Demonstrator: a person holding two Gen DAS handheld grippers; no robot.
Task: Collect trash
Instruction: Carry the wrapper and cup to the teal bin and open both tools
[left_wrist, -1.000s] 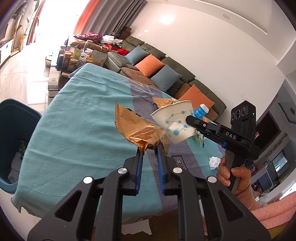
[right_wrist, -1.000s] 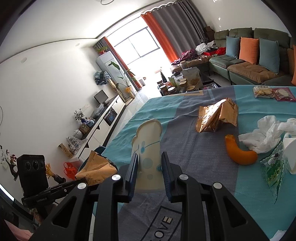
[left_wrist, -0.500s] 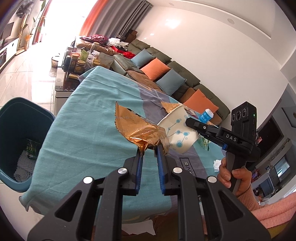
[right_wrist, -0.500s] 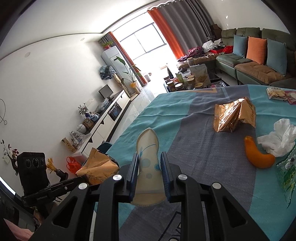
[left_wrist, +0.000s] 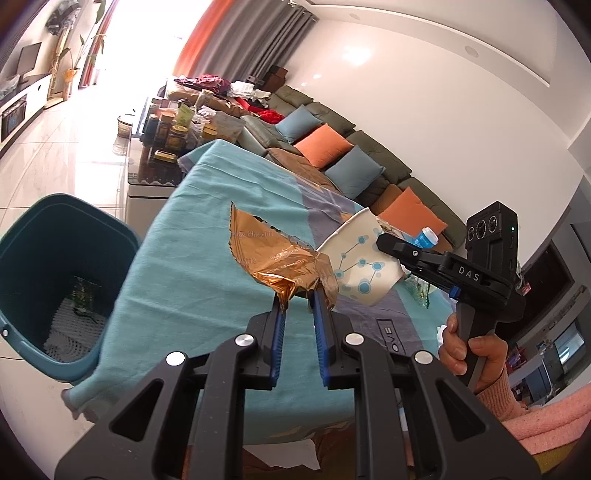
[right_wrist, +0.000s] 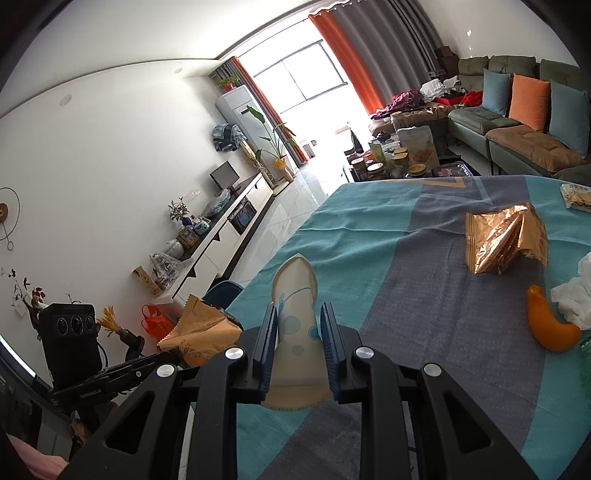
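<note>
- left gripper has its jaws clamped on a crinkly gold foil wrapper, held up over the table edge, teal bin just beside it down on the floor
- wrapper has print on it but I can't read it
- right gripper is squeezing a squashed paper cup, white with blue dots and lines
- "DAS" is readable on the right gripper body in the left view
- tablecloth reads "OVE"
- another gold wrapper, an orange peel and a tissue lie on the table

A teal and grey cloth is spread over the table. A sofa with orange and blue cushions is seen at two o'clock, a bright window at twelve, and a low white cabinet at nine.
</note>
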